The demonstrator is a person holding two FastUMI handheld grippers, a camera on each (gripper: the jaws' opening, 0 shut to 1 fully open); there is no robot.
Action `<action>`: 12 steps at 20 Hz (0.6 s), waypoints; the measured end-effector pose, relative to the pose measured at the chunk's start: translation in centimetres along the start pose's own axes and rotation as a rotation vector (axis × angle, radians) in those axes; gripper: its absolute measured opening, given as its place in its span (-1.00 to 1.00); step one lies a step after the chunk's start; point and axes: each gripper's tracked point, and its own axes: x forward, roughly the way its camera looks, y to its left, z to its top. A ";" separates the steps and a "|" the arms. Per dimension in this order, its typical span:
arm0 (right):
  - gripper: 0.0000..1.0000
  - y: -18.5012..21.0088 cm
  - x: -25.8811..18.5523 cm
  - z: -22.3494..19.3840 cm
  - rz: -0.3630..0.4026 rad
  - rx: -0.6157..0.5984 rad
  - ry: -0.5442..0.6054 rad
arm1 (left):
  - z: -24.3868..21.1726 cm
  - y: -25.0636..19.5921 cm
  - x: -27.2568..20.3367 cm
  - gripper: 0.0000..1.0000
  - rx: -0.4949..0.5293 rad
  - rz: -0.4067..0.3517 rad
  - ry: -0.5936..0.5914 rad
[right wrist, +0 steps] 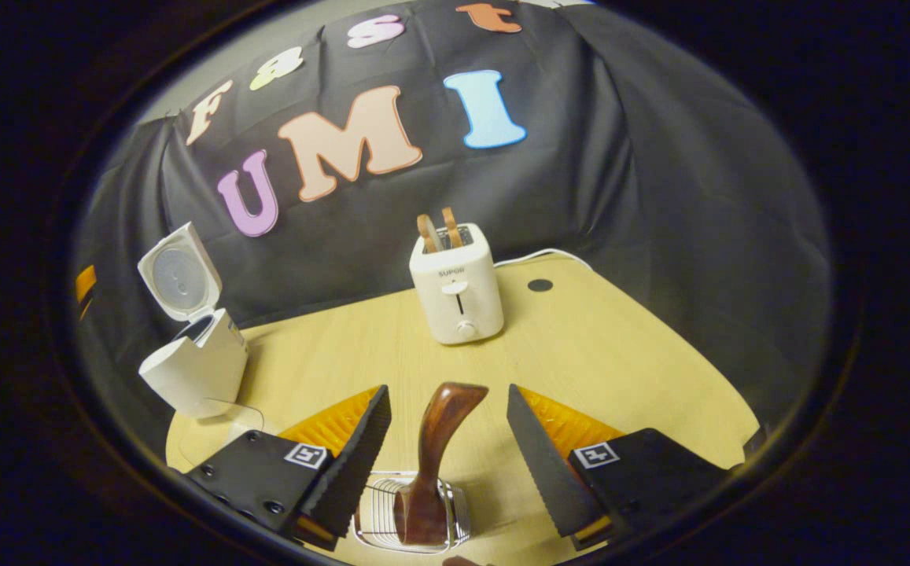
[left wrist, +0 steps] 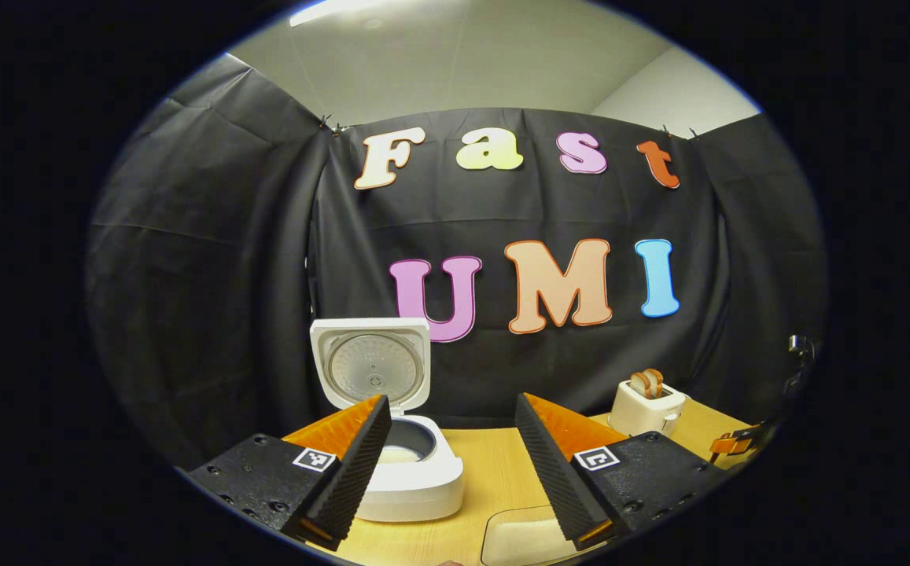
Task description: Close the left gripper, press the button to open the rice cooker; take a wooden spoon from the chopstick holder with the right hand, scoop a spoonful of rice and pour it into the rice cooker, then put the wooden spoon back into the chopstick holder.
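Rice cooker (left wrist: 411, 464) lid up; wooden spoon (right wrist: 432, 460) stands in the chopstick holder (right wrist: 455, 511) between the right gripper's (right wrist: 447, 428) released jaws; left gripper (left wrist: 452, 440) released too.

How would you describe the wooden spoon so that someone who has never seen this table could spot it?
Start at the white toaster at the back of the wooden table, then come straight forward to the wire chopstick holder at the near edge. The wooden spoon stands in it, dark, glossy brown with a curved handle.

Chopstick holder (right wrist: 411, 511) cut by bottom edge; wooden spoon (right wrist: 435, 464) bowl hidden inside.
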 end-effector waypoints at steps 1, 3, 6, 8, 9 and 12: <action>1.00 0.2 0.3 -0.7 0.005 0.000 0.021 | -0.1 0.0 0.0 0.87 0.003 0.003 0.003; 0.94 0.5 0.9 -1.9 0.022 0.006 0.057 | -0.1 0.4 -0.2 0.87 0.007 0.010 0.005; 0.93 1.0 1.7 -3.3 0.041 0.015 0.101 | -0.3 0.8 -0.3 0.87 0.008 0.024 0.009; 0.83 1.2 2.0 -3.8 0.047 0.013 0.128 | -0.5 1.1 -0.4 0.87 0.008 0.031 0.016; 0.43 1.4 2.2 -3.9 0.050 0.011 0.135 | -0.5 1.2 -0.5 0.87 0.007 0.033 0.019; -0.03 1.4 2.3 -4.1 0.050 0.005 0.146 | -0.6 1.4 -0.5 0.87 0.007 0.037 0.021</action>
